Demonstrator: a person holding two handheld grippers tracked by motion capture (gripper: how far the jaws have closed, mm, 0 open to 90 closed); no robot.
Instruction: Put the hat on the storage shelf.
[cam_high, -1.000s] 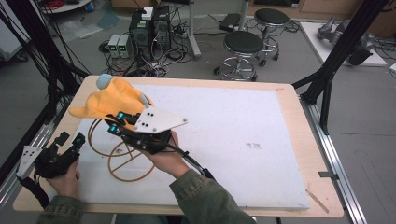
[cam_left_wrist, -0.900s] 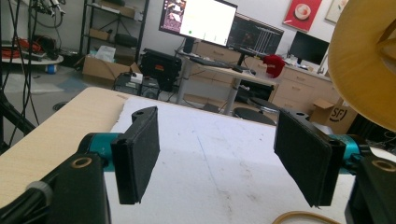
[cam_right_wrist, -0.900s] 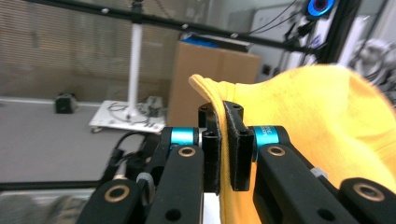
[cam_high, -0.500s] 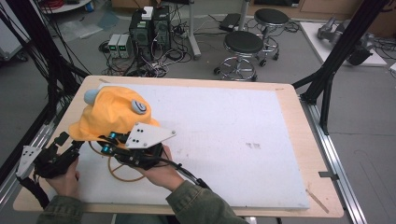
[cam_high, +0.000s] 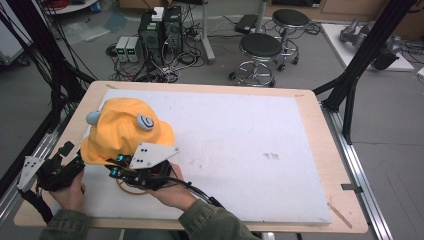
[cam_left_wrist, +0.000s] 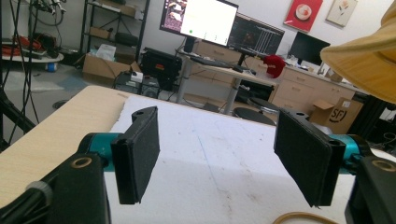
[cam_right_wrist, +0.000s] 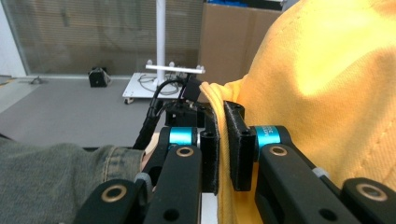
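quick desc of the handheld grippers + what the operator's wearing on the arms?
Both grippers are black, with flat rectangular black foam pads on teal cylindrical mounts and brass-coloured pivot screws. The right gripper carries a grey three-cornered plate with small dark dots; the left gripper has a smaller pale plate at its side. Black cables trail from each. The sleeves are olive-green, denim-like fabric.

A yellow hat (cam_high: 120, 137) with 2 grey patches lies on a white mat (cam_high: 250, 140).
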